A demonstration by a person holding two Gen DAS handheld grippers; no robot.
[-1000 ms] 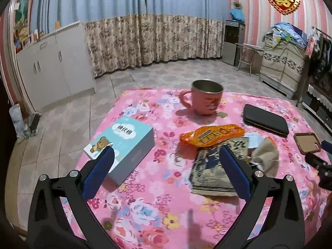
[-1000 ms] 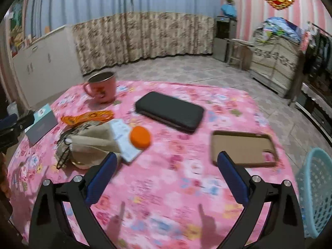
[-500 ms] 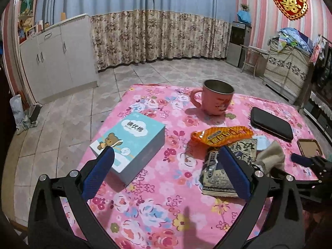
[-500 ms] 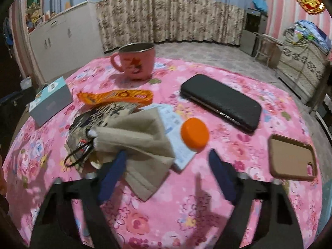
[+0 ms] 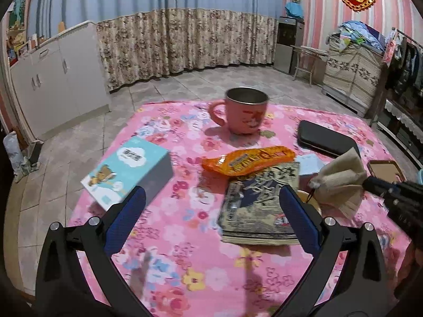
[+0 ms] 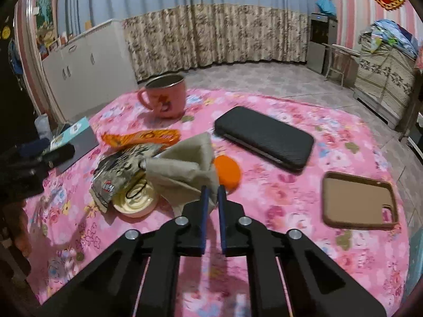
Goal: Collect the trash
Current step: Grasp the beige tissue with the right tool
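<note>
A beige crumpled paper bag (image 6: 185, 167) is pinched by my right gripper (image 6: 212, 190), which is shut on its near corner and holds it just above the table; the bag also shows in the left wrist view (image 5: 341, 178). Under it lie a grey printed snack wrapper (image 5: 260, 206), an orange wrapper (image 5: 248, 159), an orange cap (image 6: 228, 170) and a round cream lid (image 6: 136, 200). My left gripper (image 5: 211, 211) is open and empty over the near table edge, in front of the grey wrapper.
On the pink flowered tablecloth (image 5: 185, 237) stand a pink mug (image 5: 244, 113), a light-blue box (image 5: 127, 169), a black case (image 6: 264, 137) and a brown phone case (image 6: 359, 202). A blue basket's edge (image 6: 417, 259) shows at the far right, off the table.
My right gripper moved forward and closed on the beige paper bag, lifting it slightly. My left gripper shifted slightly and stayed open.
</note>
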